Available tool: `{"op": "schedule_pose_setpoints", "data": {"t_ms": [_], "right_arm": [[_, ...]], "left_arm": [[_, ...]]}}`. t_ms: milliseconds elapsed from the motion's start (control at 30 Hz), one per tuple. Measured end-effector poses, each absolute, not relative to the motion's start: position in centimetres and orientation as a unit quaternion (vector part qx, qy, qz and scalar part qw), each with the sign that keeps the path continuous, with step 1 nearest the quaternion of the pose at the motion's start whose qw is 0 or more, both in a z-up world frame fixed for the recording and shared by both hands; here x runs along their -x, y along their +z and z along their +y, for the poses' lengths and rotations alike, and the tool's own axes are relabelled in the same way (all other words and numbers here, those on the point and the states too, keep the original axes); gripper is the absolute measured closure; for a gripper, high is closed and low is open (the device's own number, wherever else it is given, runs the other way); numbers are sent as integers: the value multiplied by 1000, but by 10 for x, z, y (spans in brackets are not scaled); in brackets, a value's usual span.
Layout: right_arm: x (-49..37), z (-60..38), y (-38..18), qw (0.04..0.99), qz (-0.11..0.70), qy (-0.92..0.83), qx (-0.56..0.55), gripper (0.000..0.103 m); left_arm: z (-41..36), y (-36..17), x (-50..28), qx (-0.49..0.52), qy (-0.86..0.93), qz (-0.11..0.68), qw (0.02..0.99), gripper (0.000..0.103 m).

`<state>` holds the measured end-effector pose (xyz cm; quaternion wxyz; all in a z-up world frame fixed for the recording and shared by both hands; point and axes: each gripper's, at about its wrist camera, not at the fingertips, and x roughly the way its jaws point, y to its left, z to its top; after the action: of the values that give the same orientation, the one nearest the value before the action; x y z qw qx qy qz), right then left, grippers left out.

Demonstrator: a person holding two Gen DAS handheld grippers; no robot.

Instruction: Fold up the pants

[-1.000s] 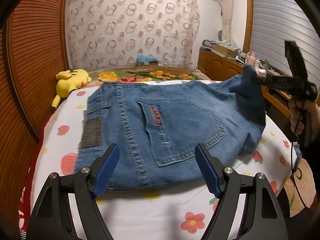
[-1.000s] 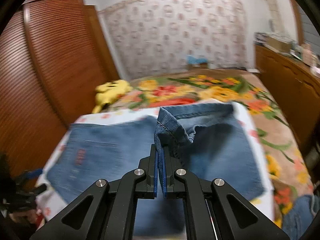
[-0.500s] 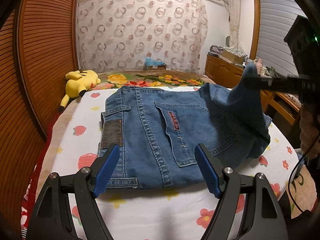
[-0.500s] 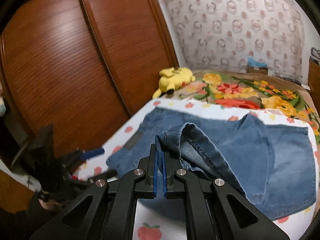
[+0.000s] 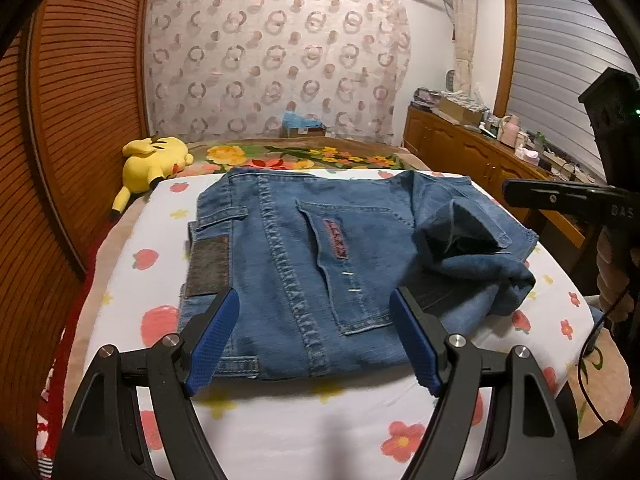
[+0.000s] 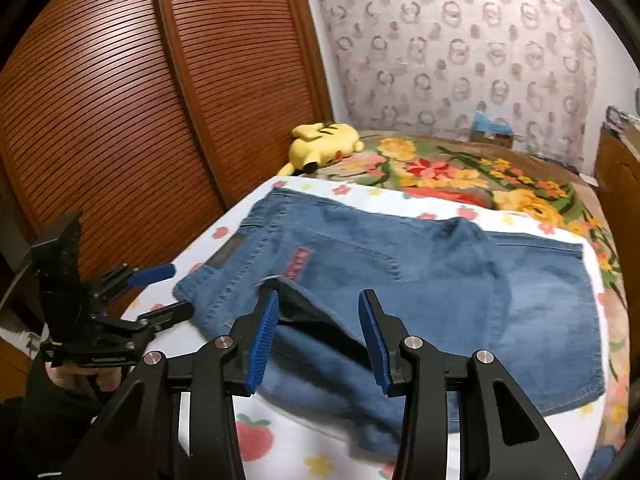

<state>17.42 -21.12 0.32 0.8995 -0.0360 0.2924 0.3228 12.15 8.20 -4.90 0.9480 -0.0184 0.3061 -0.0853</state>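
Jeans [image 5: 320, 264]: folded on the bed [image 5: 288, 432]; leg end bunched at right
Left tool [image 5: 312, 340]: spread; holding nothing
Right tool [image 6: 318, 340]: spread; above the bunched leg

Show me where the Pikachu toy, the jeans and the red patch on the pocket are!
Pikachu plush [image 5: 150, 160], left wrist view, on its yellow body.
jeans [image 5: 280, 276], left wrist view, on the seat beside the centre seam.
red pocket patch [image 6: 299, 261], right wrist view, on its middle.
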Motion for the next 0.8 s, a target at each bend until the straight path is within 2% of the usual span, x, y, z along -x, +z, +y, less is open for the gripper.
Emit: {"op": "schedule_pose_setpoints", "data": {"t_ms": [200,433,533,700,767,800], "right_arm": [[-163,-218,-1,919,282,273,48,57],[-185,-216,-28,922,319,214,46,55],[-193,-216,-37,920,335,199,37,55],[-203,-208,-45,911,362,195,18,55],[-205,-204,-48,908,369,197,12,55],[-206,-206,-48,907,371,200,6,55]], "left_arm": [[65,-39,-127,6,-104,298,949,25],[41,-31,-148,1,-147,296,944,25],[30,-31,-158,-3,-165,300,939,31],[12,-36,-171,-18,-183,312,932,48],[7,-38,-177,-21,-184,319,929,49],[6,-40,-179,-22,-183,323,928,54]]}}
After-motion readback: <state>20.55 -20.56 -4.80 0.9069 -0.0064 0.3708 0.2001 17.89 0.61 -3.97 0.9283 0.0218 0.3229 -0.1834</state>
